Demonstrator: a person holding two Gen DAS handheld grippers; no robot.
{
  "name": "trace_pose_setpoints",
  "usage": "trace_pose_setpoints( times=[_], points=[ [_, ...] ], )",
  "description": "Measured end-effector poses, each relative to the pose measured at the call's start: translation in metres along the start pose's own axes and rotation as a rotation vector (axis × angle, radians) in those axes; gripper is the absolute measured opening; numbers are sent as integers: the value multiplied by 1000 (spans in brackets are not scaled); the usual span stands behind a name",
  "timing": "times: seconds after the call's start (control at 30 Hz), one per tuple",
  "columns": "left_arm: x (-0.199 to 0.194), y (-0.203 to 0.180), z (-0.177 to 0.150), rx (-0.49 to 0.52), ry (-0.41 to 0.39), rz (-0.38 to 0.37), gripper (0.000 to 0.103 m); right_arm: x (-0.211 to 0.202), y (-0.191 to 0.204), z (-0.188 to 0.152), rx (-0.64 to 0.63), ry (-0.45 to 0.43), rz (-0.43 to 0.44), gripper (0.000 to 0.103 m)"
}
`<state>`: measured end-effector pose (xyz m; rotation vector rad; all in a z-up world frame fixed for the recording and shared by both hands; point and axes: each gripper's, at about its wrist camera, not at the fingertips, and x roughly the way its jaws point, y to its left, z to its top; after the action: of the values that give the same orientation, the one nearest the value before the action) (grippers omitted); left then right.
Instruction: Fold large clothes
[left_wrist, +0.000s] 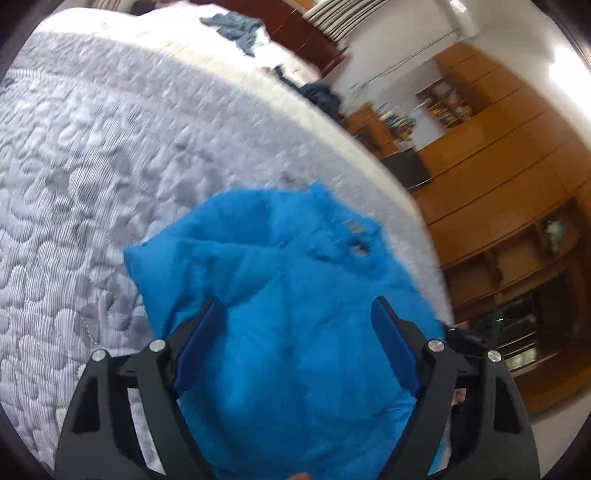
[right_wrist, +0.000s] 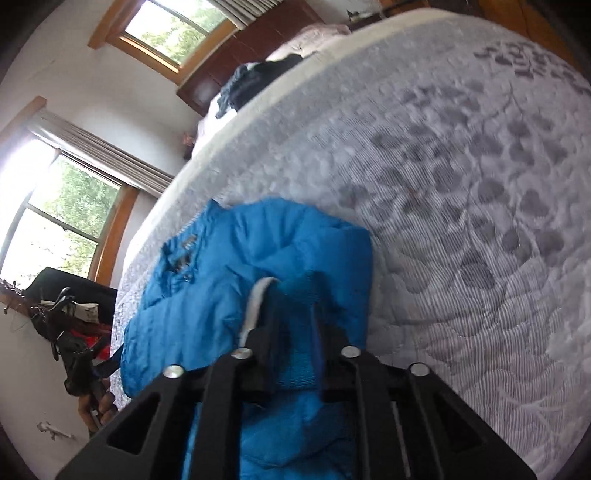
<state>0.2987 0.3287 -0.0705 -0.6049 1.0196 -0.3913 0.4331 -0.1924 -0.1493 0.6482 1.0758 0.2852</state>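
The blue padded jacket (left_wrist: 295, 295) is lying on the quilted grey-and-white bed (left_wrist: 110, 166), close to the bed's edge. The left gripper (left_wrist: 297, 325) is hanging directly over the jacket with its blue-padded fingers (left_wrist: 201, 343) spread wide, gripping nothing; the fabric is showing between and beyond them. The right gripper (right_wrist: 291, 314) is sitting at the near end of the jacket (right_wrist: 229, 266) with its fingers drawn close together, clenching a ribbed blue band of the jacket between them; a pale grey strip is showing just left of that band. In the right wrist view the jacket is appearing bunched and folded over itself, with a small dark marking toward its far left part. Farther up the bed, a heap of dark clothing (right_wrist: 255, 83) is resting well apart from the jacket, and a grey-blue garment (left_wrist: 236, 27) is lying at the far end. Wooden cabinets and open shelves (left_wrist: 517, 184) are standing beyond the bed's edge; their contents are too blurred to identify. Two windows (right_wrist: 55, 206) are showing at the left in the right wrist view.
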Motion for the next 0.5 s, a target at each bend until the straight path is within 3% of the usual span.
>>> trace_pose_setpoints(
  times=[0.27, 0.4, 0.47, 0.5],
  points=[
    [-45, -26, -19, 72, -88, -62, 84, -34, 10, -11, -18, -44, 60, 18],
    [-23, -23, -37, 93, 20, 29, 87, -12, -5, -15, 10, 4, 18, 14],
    [-29, -21, -44, 96, 12, 55, 86, -24, -5, -17, 22, -16, 50, 19],
    [-36, -21, -46, 91, -2, 45, 86, -34, -3, -20, 18, -32, 61, 27]
  ],
)
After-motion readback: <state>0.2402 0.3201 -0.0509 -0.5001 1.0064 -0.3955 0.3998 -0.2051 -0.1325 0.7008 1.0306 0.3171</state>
